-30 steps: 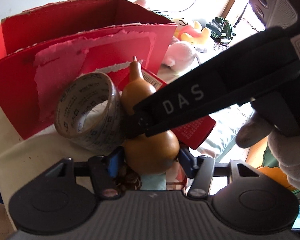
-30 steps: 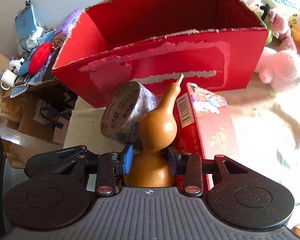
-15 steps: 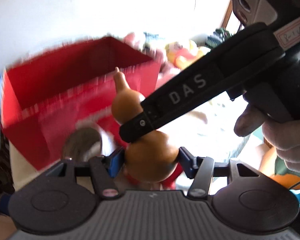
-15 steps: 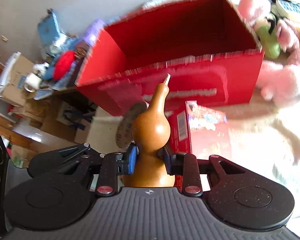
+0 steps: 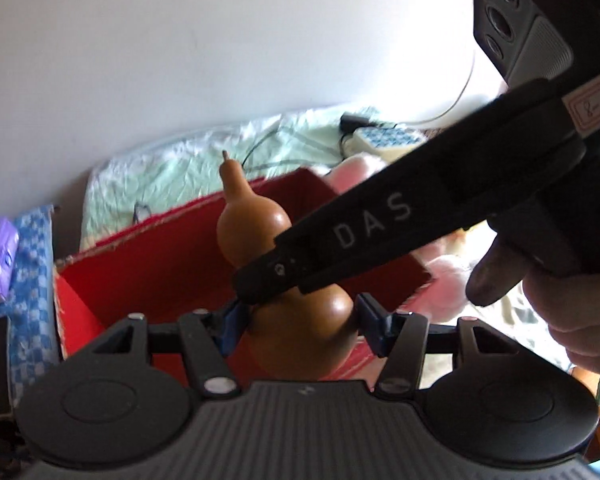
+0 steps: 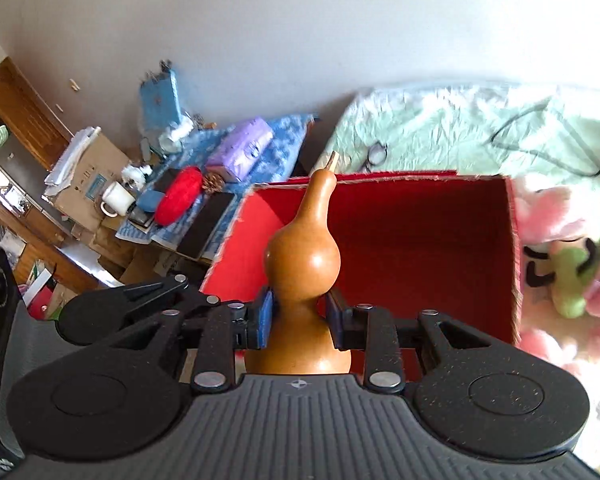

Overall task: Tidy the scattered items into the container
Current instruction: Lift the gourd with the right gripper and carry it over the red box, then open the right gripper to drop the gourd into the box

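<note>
— Above the open red cardboard box [image 6: 420, 240], that's where the tan, smooth, bottle-shaped gourd [image 6: 300, 256] is now. A second ago it was down on the bedding in front of the box, beside a roll of tape and a flat red packet.

— So it has been lifted. Who's carrying it?

— Both tools. The right gripper [image 6: 300, 316] has its blue pads pinched on the narrow waist. It narrowed as the lift began, and the pads now sit tight against the gourd. The left gripper [image 5: 300, 320] is clamped wider, around the fat lower bulb. Its far pad plainly touches the skin, and the near one is partly hidden behind the right tool's finger.

— Is the gourd upright?

— Roughly, with the stem pointing up and away from both cameras. Its base is hidden behind the gripper bodies, so I can't tell how high it sits over the rim.

— And the box?

— What shows of the inside looks bare. I'd judge this to be the carry stage: the gourd is off the bedding but not yet inside. The tape and the packet have dropped out of view, so they probably still need collecting.
</note>
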A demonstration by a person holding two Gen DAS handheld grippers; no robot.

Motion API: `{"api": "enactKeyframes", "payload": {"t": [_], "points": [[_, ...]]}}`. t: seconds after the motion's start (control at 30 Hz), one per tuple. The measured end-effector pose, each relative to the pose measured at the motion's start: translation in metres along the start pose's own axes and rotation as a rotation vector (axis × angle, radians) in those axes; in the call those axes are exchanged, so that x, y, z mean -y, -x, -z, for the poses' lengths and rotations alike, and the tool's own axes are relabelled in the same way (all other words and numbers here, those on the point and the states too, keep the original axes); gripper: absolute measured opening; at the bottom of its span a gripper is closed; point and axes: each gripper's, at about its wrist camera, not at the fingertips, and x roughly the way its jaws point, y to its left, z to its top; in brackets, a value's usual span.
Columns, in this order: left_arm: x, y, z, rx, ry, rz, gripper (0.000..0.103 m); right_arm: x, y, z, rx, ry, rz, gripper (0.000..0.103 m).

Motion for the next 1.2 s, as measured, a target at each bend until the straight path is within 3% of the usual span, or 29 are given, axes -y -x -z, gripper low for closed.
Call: {"api": "enactKeyframes", "payload": {"t": [0.07, 0.1, 0.27, 0.4, 0.57, 0.63, 0.73, 0.8, 0.87, 0.93, 1.2], "points": [[-0.011, -0.016, 0.001, -0.063, 0.025, 0.010, 0.058, 0.013, -0.027, -0.009, -0.057, -0.037, -0.002, 0.031], [0.001, -0.018, 0.011, -0.101, 0.032, 0.019, 0.058, 0.019, -0.041, -0.012, -0.088, -0.055, 0.001, 0.031], [-0.036, -0.086, 0.012, -0.286, 0.104, 0.071, 0.057, 0.049, -0.103, -0.021, -0.257, -0.172, 0.024, 0.031], [-0.050, -0.111, 0.018, -0.392, 0.169, 0.096, 0.060, 0.059, -0.138, -0.023, -0.360, -0.190, 0.075, 0.031], [-0.056, -0.123, 0.026, -0.482, 0.252, 0.143, 0.062, 0.068, -0.156, -0.022, -0.430, -0.194, 0.106, 0.031], [-0.057, -0.124, 0.028, -0.514, 0.283, 0.163, 0.071, 0.069, -0.161, -0.021, -0.448, -0.195, 0.111, 0.032], [-0.058, -0.125, 0.029, -0.562, 0.339, 0.179, 0.073, 0.070, -0.162, -0.021, -0.461, -0.210, 0.109, 0.033], [-0.057, -0.125, 0.030, -0.580, 0.361, 0.200, 0.074, 0.069, -0.157, -0.022, -0.448, -0.203, 0.123, 0.038], [-0.053, -0.120, 0.029, -0.572, 0.366, 0.209, 0.076, 0.068, -0.151, -0.022, -0.429, -0.193, 0.123, 0.052], [-0.049, -0.114, 0.028, -0.552, 0.354, 0.206, 0.078, 0.067, -0.142, -0.021, -0.408, -0.182, 0.118, 0.057], [-0.033, -0.066, 0.009, -0.428, 0.334, 0.125, 0.079, 0.058, -0.092, -0.026, -0.306, -0.121, 0.093, 0.059]]}}
